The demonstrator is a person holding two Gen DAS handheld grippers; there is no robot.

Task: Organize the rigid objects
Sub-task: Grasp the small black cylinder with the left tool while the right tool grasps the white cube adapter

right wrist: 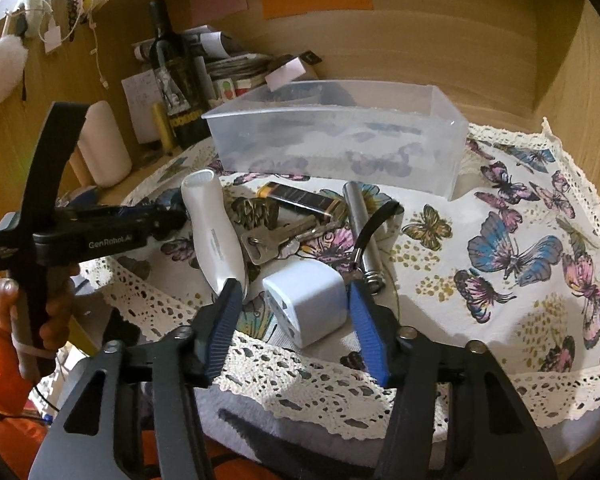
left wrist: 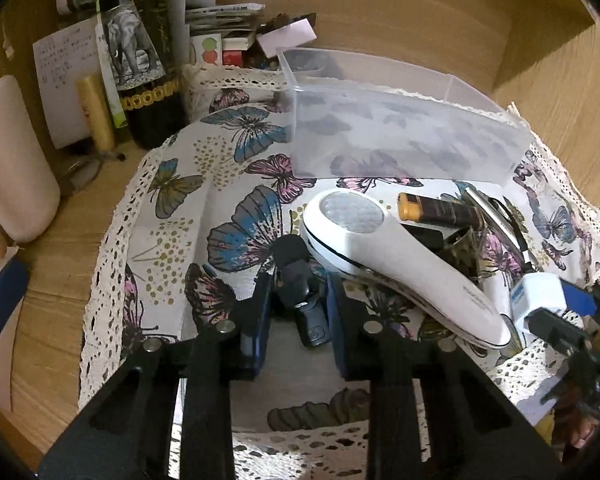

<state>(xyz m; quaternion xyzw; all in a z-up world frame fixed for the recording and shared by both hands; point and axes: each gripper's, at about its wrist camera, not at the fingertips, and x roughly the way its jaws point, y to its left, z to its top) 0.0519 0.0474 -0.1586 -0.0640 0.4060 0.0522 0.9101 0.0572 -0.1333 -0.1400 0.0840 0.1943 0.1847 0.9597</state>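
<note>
A clear plastic box stands at the back of the butterfly cloth; it also shows in the right wrist view. My left gripper has its jaws around a small black microphone; I cannot tell if they press it. A white handheld device lies beside it. My right gripper is open with a white charger cube between its jaws, untouched. Keys, a battery and a metal tube lie behind the cube.
A dark wine bottle, papers, a cream cylinder and a yellow tube crowd the back left of the wooden shelf. Wooden walls close in at the back and right. The left gripper's handle shows in the right wrist view.
</note>
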